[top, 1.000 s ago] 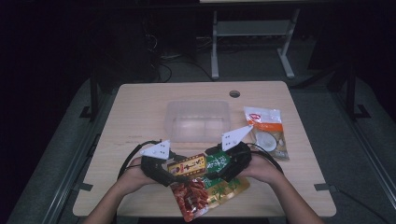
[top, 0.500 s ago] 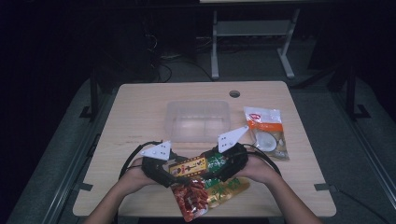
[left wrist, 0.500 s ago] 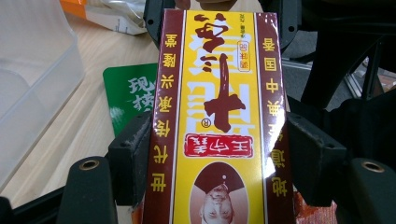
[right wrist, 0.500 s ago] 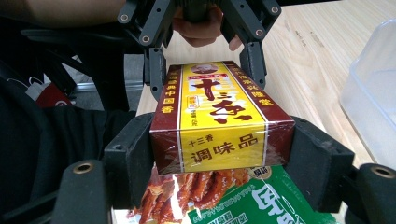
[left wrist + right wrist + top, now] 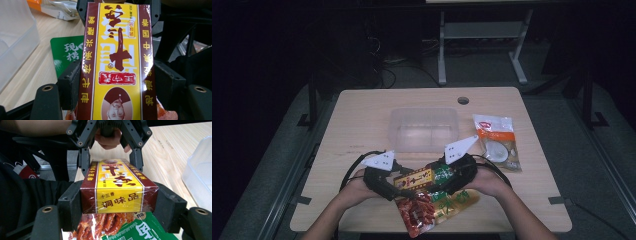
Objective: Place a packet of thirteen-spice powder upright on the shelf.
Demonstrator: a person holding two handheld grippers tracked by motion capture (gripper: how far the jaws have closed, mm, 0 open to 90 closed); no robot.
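The yellow-and-maroon box is held above the table's near edge, clamped at one end by the left gripper. The right gripper, its jaws just closed in, is seen in its own view pressing the box's other end. Snack packets lie beneath.

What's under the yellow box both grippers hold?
Under the yellow box: a red snack packet and a green packet, overlapping. The box covers their upper parts, hiding the table beneath.

box: near end cut off by frame bottom | green packet: mostly hidden behind box
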